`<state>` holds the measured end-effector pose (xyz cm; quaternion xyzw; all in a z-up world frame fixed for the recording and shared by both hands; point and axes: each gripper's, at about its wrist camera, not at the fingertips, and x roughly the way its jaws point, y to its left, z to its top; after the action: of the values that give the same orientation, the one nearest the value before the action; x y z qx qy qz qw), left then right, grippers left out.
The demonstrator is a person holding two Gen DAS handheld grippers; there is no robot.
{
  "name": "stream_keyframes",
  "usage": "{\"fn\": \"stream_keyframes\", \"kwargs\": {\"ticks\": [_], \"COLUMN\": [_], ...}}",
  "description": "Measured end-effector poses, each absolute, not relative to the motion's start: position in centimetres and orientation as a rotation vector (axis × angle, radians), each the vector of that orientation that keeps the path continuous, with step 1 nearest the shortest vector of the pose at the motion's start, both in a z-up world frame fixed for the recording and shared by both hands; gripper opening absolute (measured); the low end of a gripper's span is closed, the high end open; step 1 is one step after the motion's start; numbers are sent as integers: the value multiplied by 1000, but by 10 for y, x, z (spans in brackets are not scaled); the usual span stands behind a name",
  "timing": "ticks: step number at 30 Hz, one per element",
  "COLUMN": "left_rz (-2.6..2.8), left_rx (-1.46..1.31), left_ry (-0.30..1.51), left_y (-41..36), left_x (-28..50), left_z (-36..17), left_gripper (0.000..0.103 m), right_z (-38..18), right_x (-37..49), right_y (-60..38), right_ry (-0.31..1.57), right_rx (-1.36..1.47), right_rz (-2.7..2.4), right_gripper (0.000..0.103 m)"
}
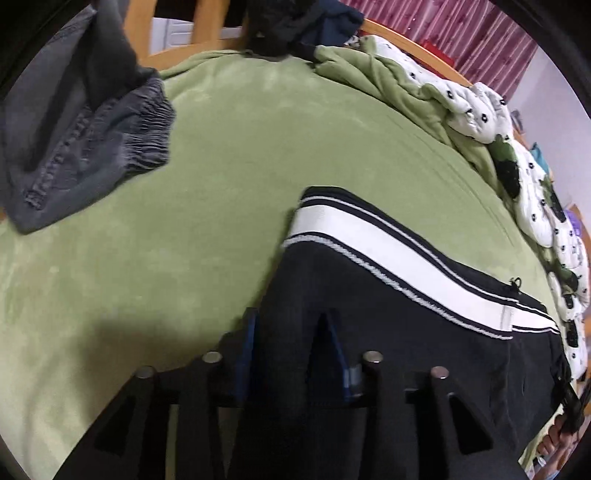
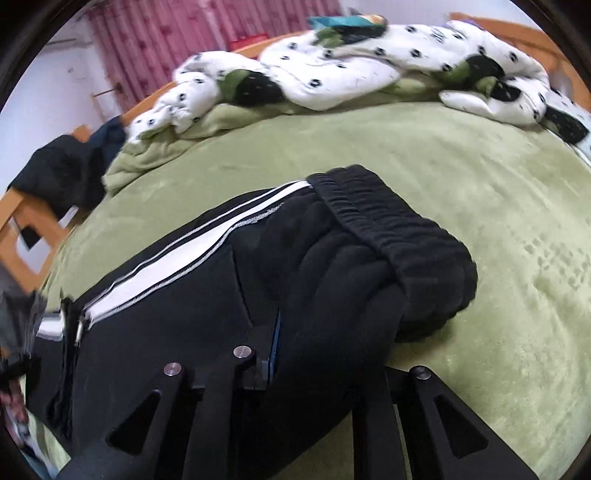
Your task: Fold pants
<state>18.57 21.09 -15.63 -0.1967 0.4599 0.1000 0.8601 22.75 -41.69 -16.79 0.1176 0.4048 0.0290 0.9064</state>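
Note:
Black track pants (image 1: pixel 406 350) with a white side stripe (image 1: pixel 369 254) lie on the green bed cover (image 1: pixel 184 240). My left gripper (image 1: pixel 291 332) is shut on the black fabric near the leg end, which lies between its blue-padded fingers (image 1: pixel 341 350). In the right wrist view the same pants (image 2: pixel 184 314) show their gathered elastic waistband (image 2: pixel 388 229) bunched up. My right gripper (image 2: pixel 317 332) is shut on the black fabric just below the waistband; its right finger is hidden under the cloth.
Grey jeans (image 1: pixel 74 147) lie at the far left of the bed. A rumpled white spotted duvet (image 2: pixel 351 70) runs along the far edge. Dark clothes (image 2: pixel 62 166) hang on the wooden bed frame (image 2: pixel 26 229). Pink curtains (image 2: pixel 184 33) hang behind.

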Motion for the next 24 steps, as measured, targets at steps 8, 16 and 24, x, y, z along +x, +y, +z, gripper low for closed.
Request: {"fn": "stream_keyframes", "kwargs": {"ticks": [8, 16, 24], "left_rz": [259, 151, 141], "left_rx": [-280, -535, -642], "left_ry": [980, 974, 906], "left_y": [198, 217, 217], "left_x": [137, 59, 46], "left_z": [-142, -175, -185], "left_gripper": [60, 64, 64], "right_z": [-172, -156, -178], "right_x": [189, 151, 187], "right_y": [-402, -420, -419], "right_ry": [899, 860, 896], "right_rx": [75, 196, 330], "right_rz": [-54, -38, -13], "right_gripper": [48, 55, 54]}}
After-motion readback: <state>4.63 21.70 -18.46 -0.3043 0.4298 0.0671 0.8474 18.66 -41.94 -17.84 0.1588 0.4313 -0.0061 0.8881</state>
